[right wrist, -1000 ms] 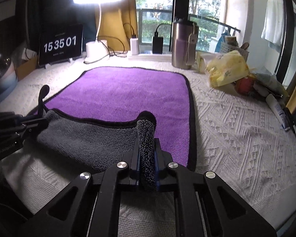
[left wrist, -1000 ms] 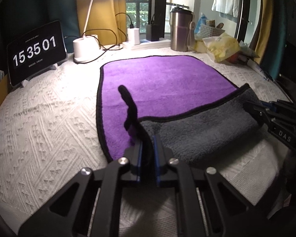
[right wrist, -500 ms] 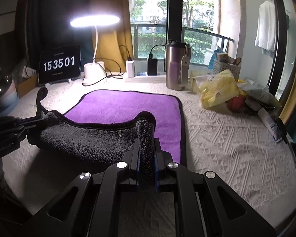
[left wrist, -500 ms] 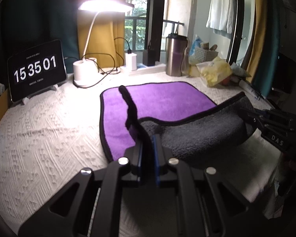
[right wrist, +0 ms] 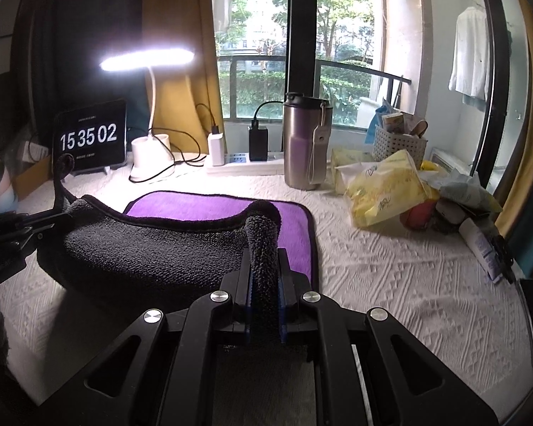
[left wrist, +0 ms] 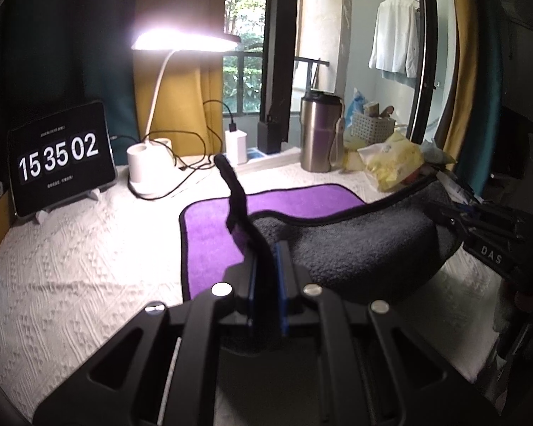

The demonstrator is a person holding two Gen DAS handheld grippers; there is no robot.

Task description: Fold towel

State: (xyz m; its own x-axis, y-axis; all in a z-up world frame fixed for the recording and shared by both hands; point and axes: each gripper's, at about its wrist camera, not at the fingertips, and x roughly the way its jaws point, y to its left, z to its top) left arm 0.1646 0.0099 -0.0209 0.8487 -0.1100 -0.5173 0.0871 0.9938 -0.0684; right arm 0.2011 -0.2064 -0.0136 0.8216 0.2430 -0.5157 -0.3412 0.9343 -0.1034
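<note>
The towel (left wrist: pixel 355 248) lies on the white textured table (left wrist: pixel 71 248), purple face up at the far half, with its near edge lifted so the grey underside bellies between the two tools. The left tool (left wrist: pixel 266 269) is clamped on the near left corner, whose black-trimmed tip stands up above the fingers; the right tool (right wrist: pixel 264 294) is clamped on the near right corner, a grey roll of cloth pinched between its blue pads.

The step in hand looks like the first fold: carrying the near edge over to the far edge. To do it well, both tools should travel forward together at one height and keep the edge taut between them (the sag in the middle suggests they stand a little too close), then lower the corners squarely onto the far corners before letting go, so the black trim lines up.

Beyond the far edge stand a lamp (right wrist: pixel 149 149) with trailing cables, a clock tablet (right wrist: pixel 89 138), a charger (right wrist: pixel 216 149), a steel tumbler (right wrist: pixel 303 142) and, to the right, a yellow bag (right wrist: pixel 383 188) among loose clutter. None lies on the towel, but the tumbler and the cables sit near its far edge and could be brushed by an overshoot.
</note>
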